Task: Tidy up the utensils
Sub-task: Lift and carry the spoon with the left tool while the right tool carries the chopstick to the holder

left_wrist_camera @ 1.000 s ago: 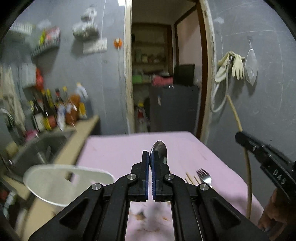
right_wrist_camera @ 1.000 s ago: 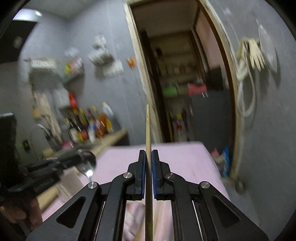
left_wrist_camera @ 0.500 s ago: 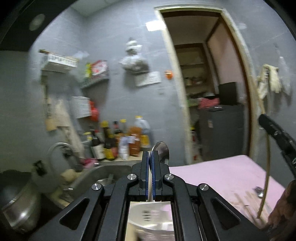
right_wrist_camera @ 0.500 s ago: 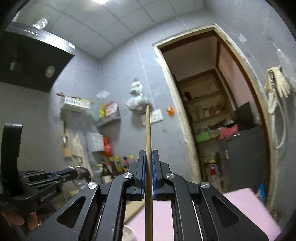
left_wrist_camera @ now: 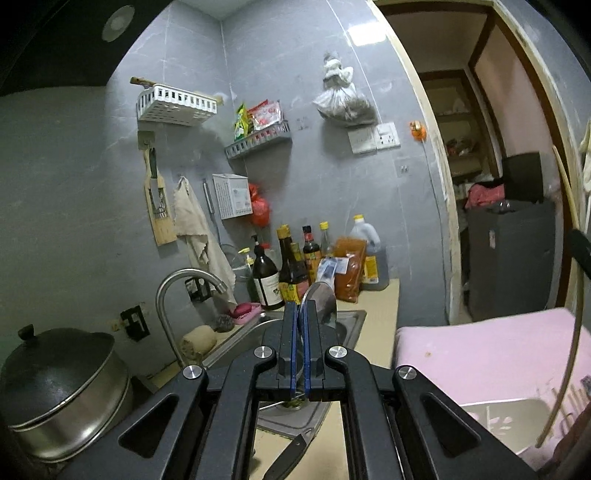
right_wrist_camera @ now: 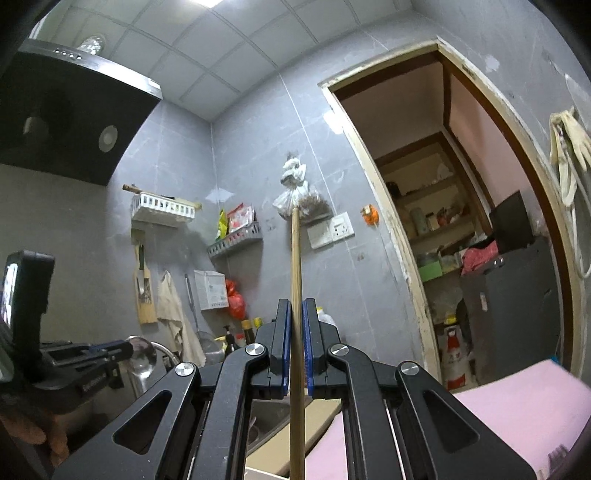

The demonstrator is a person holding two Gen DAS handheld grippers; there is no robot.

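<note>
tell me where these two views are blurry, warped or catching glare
Left wrist view: fisheye bends the door frame; the wall tiles carry a lamp reflection; the spoon held in the fingers is soft from closeness; corners are black. Right wrist view: mostly sharp; the ceiling light is blown out at the top edge; the chopstick stays crisp; the left gripper is dim.
</note>
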